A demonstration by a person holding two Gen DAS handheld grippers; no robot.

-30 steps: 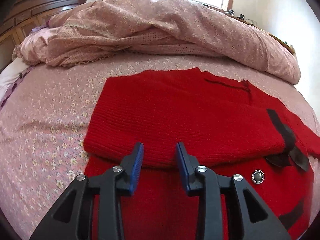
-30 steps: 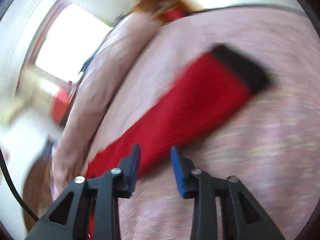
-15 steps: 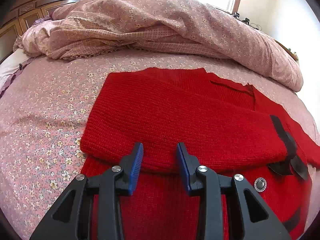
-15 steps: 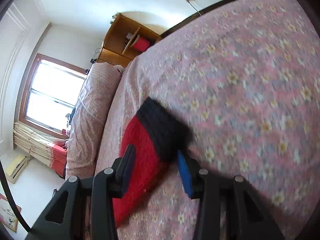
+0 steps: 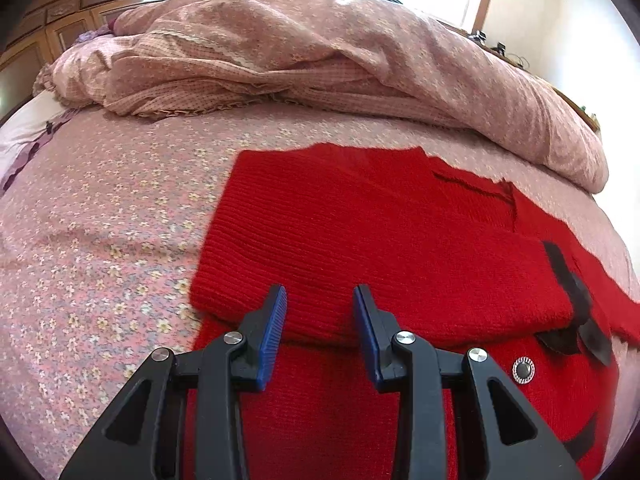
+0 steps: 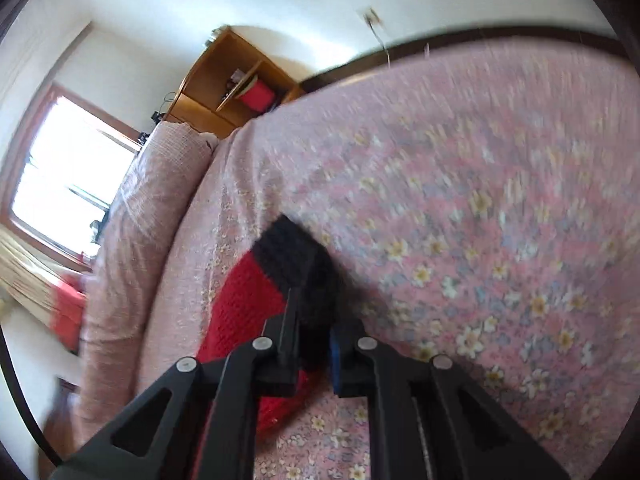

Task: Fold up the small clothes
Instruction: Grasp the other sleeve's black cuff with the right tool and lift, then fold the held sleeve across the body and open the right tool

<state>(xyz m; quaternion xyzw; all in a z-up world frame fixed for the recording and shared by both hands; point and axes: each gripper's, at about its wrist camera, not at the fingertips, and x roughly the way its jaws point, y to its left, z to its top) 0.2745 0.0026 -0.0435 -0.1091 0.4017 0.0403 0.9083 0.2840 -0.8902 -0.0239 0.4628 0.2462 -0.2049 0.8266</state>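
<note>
A red knit cardigan with black trim and a silver button lies on the pink floral bedsheet. One sleeve is folded across its body, black cuff at the right. My left gripper is open and empty, just above the folded sleeve's near edge. In the right wrist view my right gripper is shut on the other sleeve's black cuff; the red sleeve trails back to the left.
A bunched pink duvet lies across the far side of the bed. A dark wooden headboard stands at the back left. A wooden shelf unit and a window show past the bed's edge in the right wrist view.
My right gripper has moved along the loose sleeve to its black cuff and closed on it. My left gripper has stayed open over the folded sleeve, shifting only slightly.
</note>
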